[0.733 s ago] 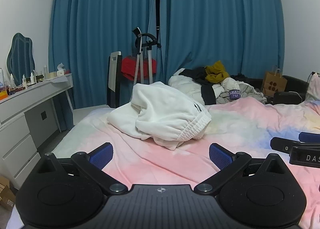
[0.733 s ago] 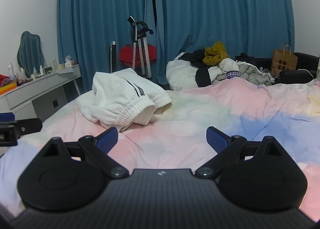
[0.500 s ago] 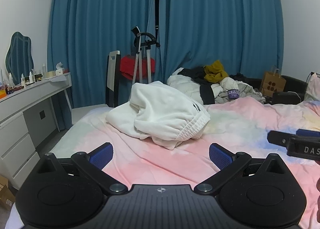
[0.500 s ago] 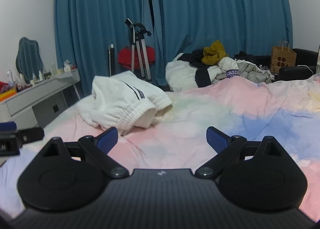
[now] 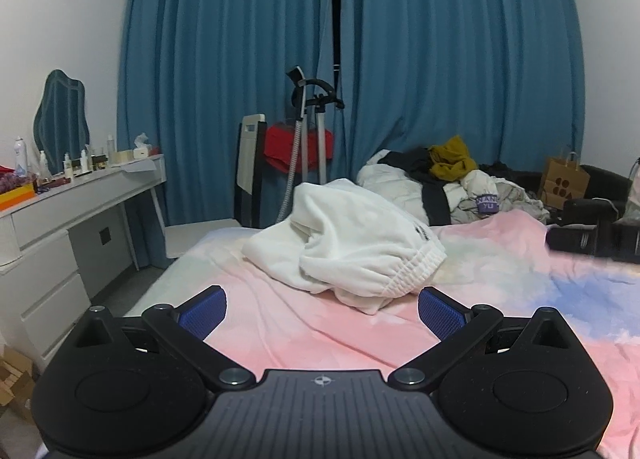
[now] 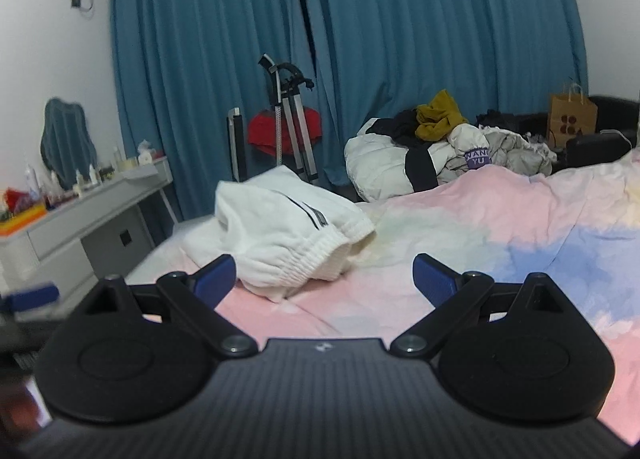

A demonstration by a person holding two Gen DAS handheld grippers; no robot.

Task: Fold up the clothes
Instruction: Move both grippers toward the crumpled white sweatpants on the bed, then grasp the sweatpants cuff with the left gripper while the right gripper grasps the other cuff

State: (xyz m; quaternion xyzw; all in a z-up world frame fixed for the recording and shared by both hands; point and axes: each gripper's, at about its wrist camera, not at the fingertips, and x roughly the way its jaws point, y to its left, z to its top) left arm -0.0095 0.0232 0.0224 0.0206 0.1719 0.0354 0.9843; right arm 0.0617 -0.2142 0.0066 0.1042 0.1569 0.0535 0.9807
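A crumpled white garment [image 5: 348, 243] with an elastic waistband lies on the pastel pink and blue bedspread [image 5: 280, 323]; it also shows in the right wrist view [image 6: 288, 235]. My left gripper [image 5: 322, 309] is open and empty, just short of the garment. My right gripper [image 6: 324, 279] is open and empty, with its left finger next to the garment's waistband. The right gripper shows blurred at the right edge of the left wrist view [image 5: 592, 243].
A pile of mixed clothes [image 5: 448, 179] sits at the far end of the bed. A white dresser [image 5: 60, 227] with bottles stands left. A garment steamer [image 5: 308, 131], blue curtains [image 5: 440, 59] and a paper bag [image 5: 564, 183] stand behind.
Both grippers have moved forward and up toward the white garment. The right gripper has risen in the left wrist view. Both jaws stay open.
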